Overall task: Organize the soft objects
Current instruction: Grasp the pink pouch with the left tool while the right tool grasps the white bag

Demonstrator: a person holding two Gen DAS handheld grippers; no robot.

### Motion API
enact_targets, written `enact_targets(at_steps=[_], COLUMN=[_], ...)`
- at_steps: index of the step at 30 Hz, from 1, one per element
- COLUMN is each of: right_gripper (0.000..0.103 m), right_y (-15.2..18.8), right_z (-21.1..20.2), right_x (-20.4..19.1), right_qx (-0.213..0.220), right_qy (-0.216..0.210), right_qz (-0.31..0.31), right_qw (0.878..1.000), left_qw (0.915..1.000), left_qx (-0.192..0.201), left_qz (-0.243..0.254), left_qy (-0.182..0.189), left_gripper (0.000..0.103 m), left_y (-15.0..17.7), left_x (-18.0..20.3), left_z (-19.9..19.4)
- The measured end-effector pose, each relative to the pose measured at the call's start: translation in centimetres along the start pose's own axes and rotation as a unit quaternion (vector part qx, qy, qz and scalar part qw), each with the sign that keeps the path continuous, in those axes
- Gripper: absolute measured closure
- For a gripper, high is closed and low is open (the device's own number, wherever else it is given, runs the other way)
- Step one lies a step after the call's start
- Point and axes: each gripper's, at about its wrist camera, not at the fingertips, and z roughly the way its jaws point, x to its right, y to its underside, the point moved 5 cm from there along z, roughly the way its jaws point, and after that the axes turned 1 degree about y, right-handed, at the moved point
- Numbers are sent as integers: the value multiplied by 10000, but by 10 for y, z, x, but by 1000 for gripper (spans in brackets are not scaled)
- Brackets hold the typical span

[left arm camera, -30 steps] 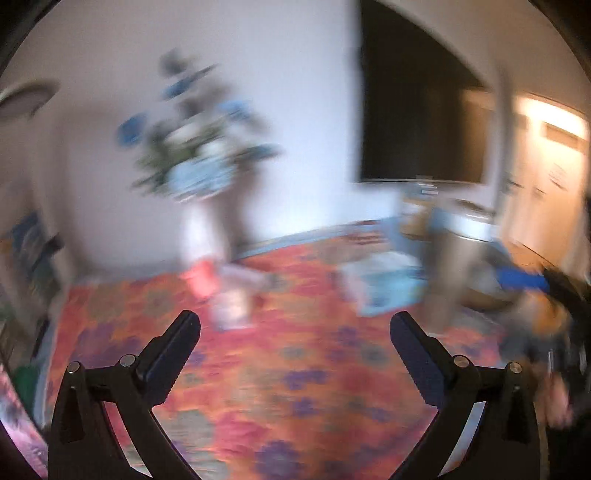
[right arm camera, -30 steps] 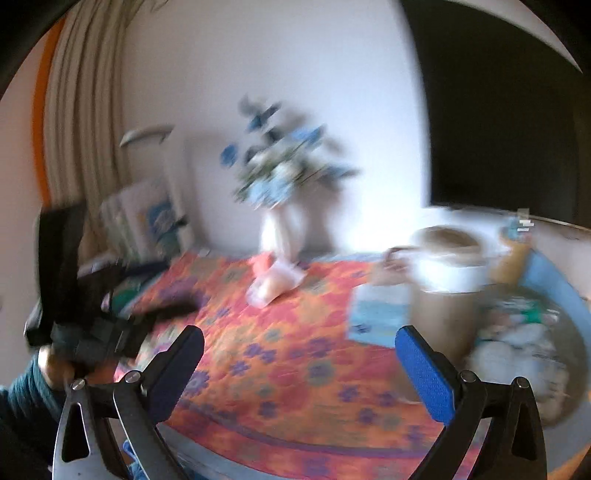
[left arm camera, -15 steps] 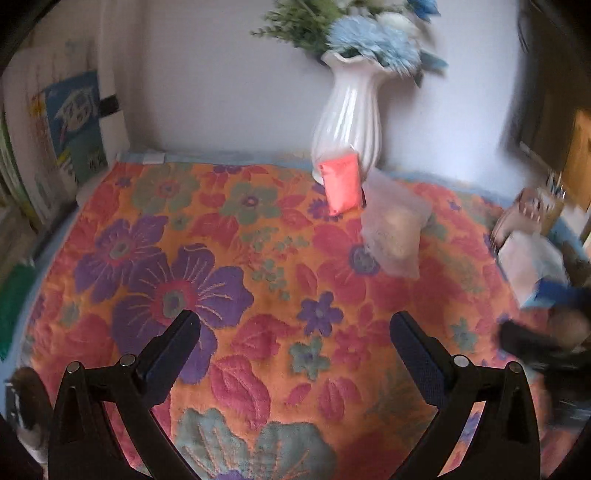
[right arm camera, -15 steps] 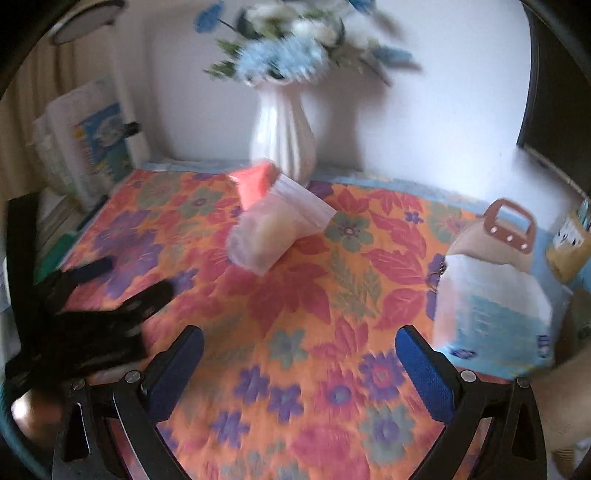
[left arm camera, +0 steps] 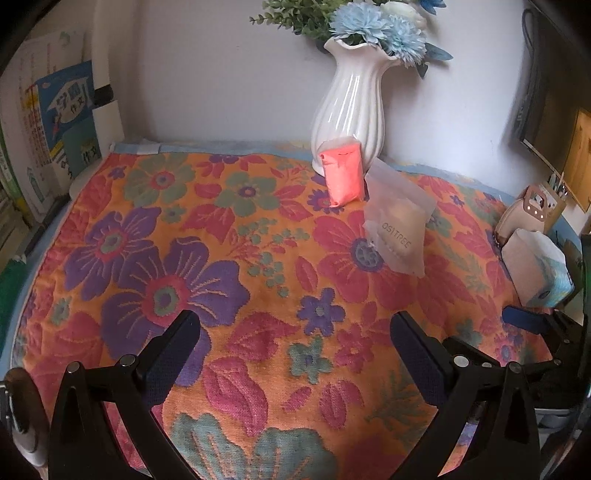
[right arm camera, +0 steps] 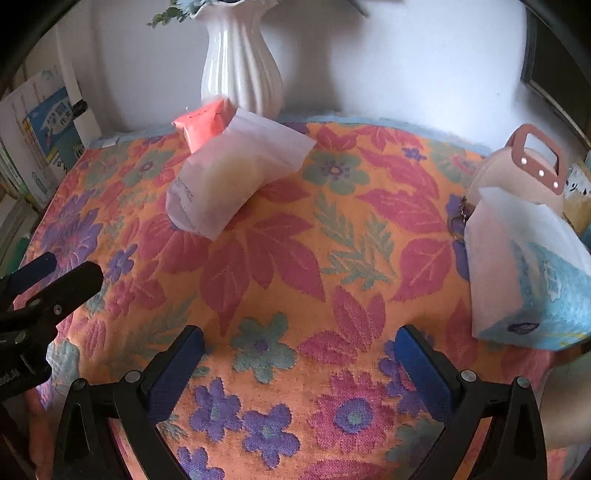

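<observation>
Plainly, both tools stand with fingers spread wide and nothing between them: the left gripper [left arm camera: 293, 345] and right gripper [right arm camera: 299, 349] hover over the floral cloth [right arm camera: 295, 258], each only partly visible at the edge of the other's view. Three soft packs show: an orange-red packet [left arm camera: 342, 174] at twelve o'clock leaning on the white vase [left arm camera: 349, 107], a frosted pouch [right arm camera: 229, 177] touching it with pale, unclear contents, and a blue-white tissue pack [right arm camera: 524, 273] at three o'clock. One beige handled bag [right arm camera: 524, 166] sits behind that pack, half hidden, and the vase's blue flowers [left arm camera: 376, 26] are cut off on top.
</observation>
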Motion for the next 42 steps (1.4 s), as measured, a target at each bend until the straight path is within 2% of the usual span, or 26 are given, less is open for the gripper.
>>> enact_targets(at_steps=[13,24,31,33,35,37,39,41,42], right_gripper=[0,0,0,0,0,0,0,0,0], right_y=[2,2,2,3,-1,-11,-26,-41,-49], right_z=[-1,1,1,1,3,4,0,-1,1], right_x=[-3,-3,-2,-2,-3,-5,-13,-19,-21], right_qx=[2,-64,-231,-461,-892,-1104,-924,-698,-561], right_qy=[8,4,-65,-95,-100,-350,-894,-991,-1033], right_qz=[-10,-33,-95,-87,-115,12,123,174,209], right_qw=[10000,10000,9997,9989,9959,9933,9916,9925,9928], left_qw=[9994,9962,9961,9935,9919,9931,9949,9960,9956], left_qx=[-217,-430,-553,-874,-984,-772,-597,-400,-327], left_qz=[-261,-738,-687,-712,-803,-844,-755,-653,-662], left_qy=[55,179,-50,-165,102,260,285,464,569], left_gripper=[0,0,2,2,2,2,2,2,6], left_y=[0,3,2,-1,-13,-36,-62,-89,-98], left_x=[-9,-25,-25,-24,-21,-16,-6,4,4], left_z=[7,14,13,15,8,-4,-7,0,6])
